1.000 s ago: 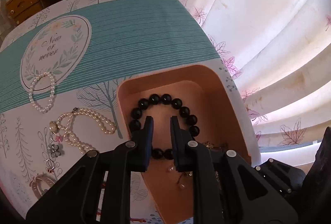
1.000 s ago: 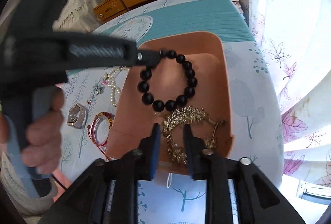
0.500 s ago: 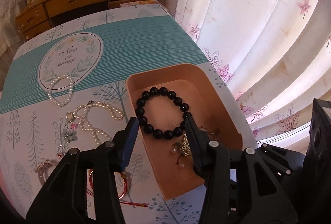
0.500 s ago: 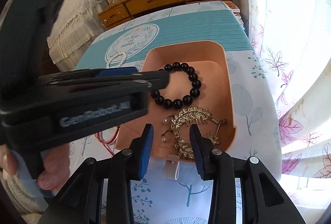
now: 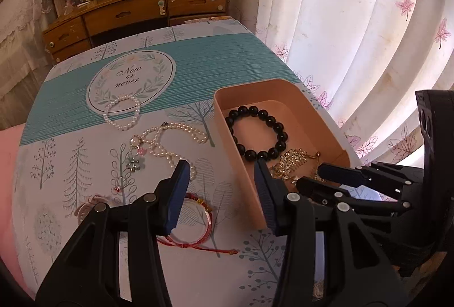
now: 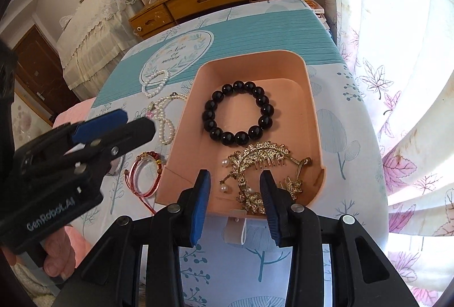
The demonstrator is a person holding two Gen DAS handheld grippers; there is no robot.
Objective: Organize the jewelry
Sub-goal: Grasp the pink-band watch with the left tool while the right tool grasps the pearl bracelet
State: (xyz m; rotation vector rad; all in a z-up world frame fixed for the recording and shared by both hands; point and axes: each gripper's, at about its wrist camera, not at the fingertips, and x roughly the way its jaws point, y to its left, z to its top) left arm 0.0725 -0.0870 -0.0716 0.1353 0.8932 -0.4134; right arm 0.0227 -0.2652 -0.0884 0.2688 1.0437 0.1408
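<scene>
We saw one black bead bracelet (image 6: 237, 113) lying in the pink tray (image 6: 313, 119) beside one gold hair comb (image 6: 259, 155). On the worktop (image 5: 198, 65) left of it lay one pearl bracelet (image 5: 122, 113), one pearl necklace (image 5: 170, 142) and one red bracelet (image 5: 195, 217). Both the left gripper (image 5: 220, 195) and the right gripper (image 6: 235, 195) stood partly apart, holding nothing; the left's jaws had just been opening.

Glossy black bead bracelet (image 6: 237, 113); matt peach tray (image 6: 311, 119) (plastic-looking); gold metal comb (image 6: 262, 154).

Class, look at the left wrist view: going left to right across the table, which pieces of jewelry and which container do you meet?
Small pearl bracelet → long pearl necklace → peach tray → black bead bracelet → gold hair comb.
</scene>
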